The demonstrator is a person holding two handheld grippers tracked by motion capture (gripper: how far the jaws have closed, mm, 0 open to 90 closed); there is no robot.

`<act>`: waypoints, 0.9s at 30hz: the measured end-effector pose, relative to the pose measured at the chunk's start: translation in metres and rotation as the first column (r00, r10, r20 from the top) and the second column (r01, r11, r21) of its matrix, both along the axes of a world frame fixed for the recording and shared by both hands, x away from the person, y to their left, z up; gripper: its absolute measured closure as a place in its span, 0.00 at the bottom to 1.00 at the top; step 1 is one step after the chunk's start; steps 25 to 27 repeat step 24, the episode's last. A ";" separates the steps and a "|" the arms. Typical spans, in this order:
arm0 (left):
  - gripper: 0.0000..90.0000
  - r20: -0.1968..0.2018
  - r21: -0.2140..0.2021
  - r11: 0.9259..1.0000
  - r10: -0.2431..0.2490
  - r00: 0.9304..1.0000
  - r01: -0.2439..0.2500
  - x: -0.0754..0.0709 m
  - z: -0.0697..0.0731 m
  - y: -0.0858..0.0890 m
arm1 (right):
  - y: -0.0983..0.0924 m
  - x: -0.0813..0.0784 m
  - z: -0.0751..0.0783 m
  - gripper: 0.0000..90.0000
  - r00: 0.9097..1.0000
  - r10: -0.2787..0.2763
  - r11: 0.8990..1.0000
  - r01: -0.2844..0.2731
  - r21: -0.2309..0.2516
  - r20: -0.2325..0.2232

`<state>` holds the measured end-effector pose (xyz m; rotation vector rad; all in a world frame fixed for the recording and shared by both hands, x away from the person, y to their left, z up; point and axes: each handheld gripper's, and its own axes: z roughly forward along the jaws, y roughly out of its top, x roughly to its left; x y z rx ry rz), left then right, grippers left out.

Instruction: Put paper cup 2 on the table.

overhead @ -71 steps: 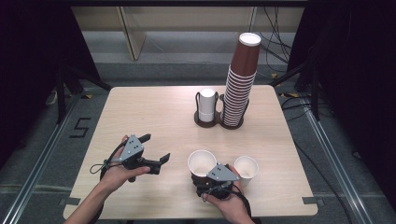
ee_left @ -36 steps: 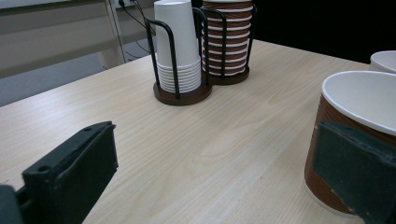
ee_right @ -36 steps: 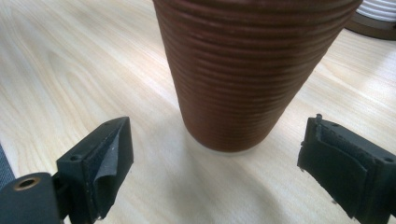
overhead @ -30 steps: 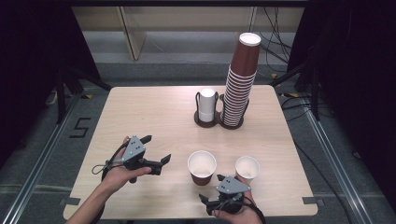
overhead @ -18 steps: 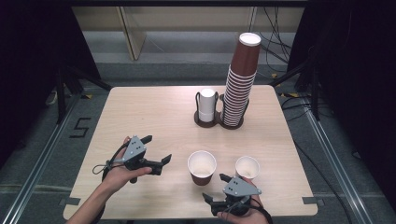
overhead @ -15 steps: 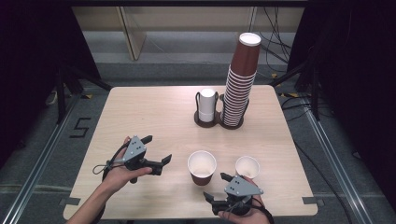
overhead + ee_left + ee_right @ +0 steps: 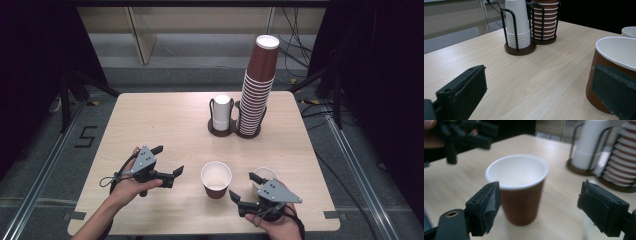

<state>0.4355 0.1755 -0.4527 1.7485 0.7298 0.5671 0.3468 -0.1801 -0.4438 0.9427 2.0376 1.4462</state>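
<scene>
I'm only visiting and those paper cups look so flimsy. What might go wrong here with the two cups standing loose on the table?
The right gripper hangs open close beside the brown cup and the small white cup; a sideways nudge could tip either. The left gripper is also open and aimed at the brown cup, so both might crowd it. Farther back, the tall brown stack rises well above its holder and looks easy to topple.

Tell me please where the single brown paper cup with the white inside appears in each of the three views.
High view: the brown paper cup stands low and centre on the table, between the two grippers.
Left gripper view: at the right edge, partly behind the right-hand jaw.
Right gripper view: centre, ahead of the open jaws.
Shared landmark: the black wire holder with white cups.
</scene>
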 end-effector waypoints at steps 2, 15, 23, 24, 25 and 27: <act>0.00 0.001 0.000 1.000 -0.003 1.000 0.003 0.001 -0.001 0.000 | -0.009 0.003 0.006 0.20 0.999 -0.041 0.999 0.040 0.030 0.011; 0.00 -0.013 -0.042 0.998 -0.038 0.999 0.037 -0.003 -0.007 0.001 | -0.101 0.048 0.003 0.18 0.906 -0.420 0.906 0.416 0.079 0.053; 0.00 -0.017 -0.046 0.997 -0.067 0.998 0.066 -0.004 -0.014 0.000 | -0.125 0.059 -0.027 0.17 0.850 -0.527 0.849 0.525 0.052 0.018; 0.00 -0.023 -0.031 0.998 -0.060 0.998 0.060 -0.005 -0.014 0.001 | -0.126 0.060 -0.029 0.17 0.853 -0.521 0.853 0.520 0.052 0.017; 0.00 -0.023 -0.031 0.998 -0.060 0.998 0.060 -0.005 -0.014 0.001 | -0.126 0.060 -0.029 0.17 0.853 -0.521 0.853 0.520 0.052 0.017; 0.00 -0.023 -0.031 0.998 -0.060 0.998 0.060 -0.005 -0.014 0.001 | -0.126 0.060 -0.029 0.17 0.853 -0.521 0.853 0.520 0.052 0.017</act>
